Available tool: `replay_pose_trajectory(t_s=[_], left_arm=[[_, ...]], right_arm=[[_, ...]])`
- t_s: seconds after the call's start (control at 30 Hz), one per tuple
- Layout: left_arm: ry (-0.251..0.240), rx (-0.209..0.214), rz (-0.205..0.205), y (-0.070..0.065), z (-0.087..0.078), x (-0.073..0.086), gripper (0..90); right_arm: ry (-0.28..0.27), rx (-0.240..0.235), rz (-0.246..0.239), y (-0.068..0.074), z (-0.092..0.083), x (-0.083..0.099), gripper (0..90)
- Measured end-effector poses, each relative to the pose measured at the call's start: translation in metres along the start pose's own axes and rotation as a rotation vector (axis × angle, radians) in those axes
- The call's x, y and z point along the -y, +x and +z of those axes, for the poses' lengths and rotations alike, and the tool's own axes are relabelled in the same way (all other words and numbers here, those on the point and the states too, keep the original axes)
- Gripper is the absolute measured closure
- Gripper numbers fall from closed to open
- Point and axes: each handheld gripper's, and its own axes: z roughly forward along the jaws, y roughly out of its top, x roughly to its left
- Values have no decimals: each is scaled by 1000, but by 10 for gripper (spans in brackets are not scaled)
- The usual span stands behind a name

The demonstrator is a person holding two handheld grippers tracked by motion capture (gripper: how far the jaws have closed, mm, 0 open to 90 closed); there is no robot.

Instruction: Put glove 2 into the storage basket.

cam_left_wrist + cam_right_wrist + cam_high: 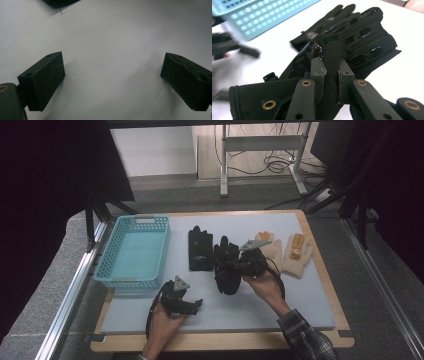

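High view. Your right gripper (pixel 239 262) is clenched on a black glove (pixel 227 270) near the middle of the pale mat (pixel 280 305). That glove sits just right of a second black glove (pixel 200 249), which lies flat. Two cream gloves (pixel 285 252) lie at the right, close behind your right hand. The blue basket (pixel 133 251) stands at the left, nothing visible in it. Your left gripper (pixel 192 305) rests low near the front edge, pointing right, apart from everything.

Left gripper view. Jaws stand wide, released, with bare mat (pixel 110 50) between them. A dark edge shows at the top left corner; you cannot tell what it is.

Right gripper view. Right gripper (pixel 332 82) pinches a fold of the black glove (pixel 362 42) between its pads, near the thumb and palm. The second black glove (pixel 322 26) lies beyond, the basket (pixel 262 15) behind it.

Handling, judged: light, soft fabric that drapes and sags from one pinch point. The glossy palm patches look grippy, not slippery. A hold on doubled fabric near the cuff or palm should carry it; a single thin layer could slip out.

Writing: a small pale mark sits on the back of the flat glove, too small to read. No other label legible.
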Motion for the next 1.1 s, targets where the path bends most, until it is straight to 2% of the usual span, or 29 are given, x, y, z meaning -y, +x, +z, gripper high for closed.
replay_pose_trajectory(t_s=[0.07, 0.17, 0.2, 0.33, 0.53, 0.87, 0.93, 0.97, 1.0, 1.1], left_arm=[[-2, 0, -5, 0, 0, 0, 55], [-4, -1, -5, 0, 0, 0, 55], [-4, -1, -5, 0, 0, 0, 55], [-1, 0, -4, 0, 0, 0, 56], [-4, 0, -8, -1, 0, 0, 56], [-1, 0, -4, 0, 0, 0, 55], [-2, 1, -5, 0, 0, 0, 55], [-2, 1, -5, 0, 0, 0, 56], [-2, 1, -5, 0, 0, 0, 56], [-4, 0, -8, 0, 0, 0, 56]], right_arm=[[3, -4, -2, 4, -2, 4, 780], [4, -12, 3, 18, -12, 25, 779], [4, -12, 3, 18, -12, 25, 779], [10, -3, 25, 23, -14, 49, 777], [19, 8, 42, 24, -10, 65, 776], [39, 26, 40, 25, -6, 81, 717], [41, 32, 36, 24, -7, 82, 647], [41, 32, 36, 24, -7, 82, 647], [38, 36, 29, 23, -9, 80, 591], [30, 36, 26, 22, -13, 77, 551]])
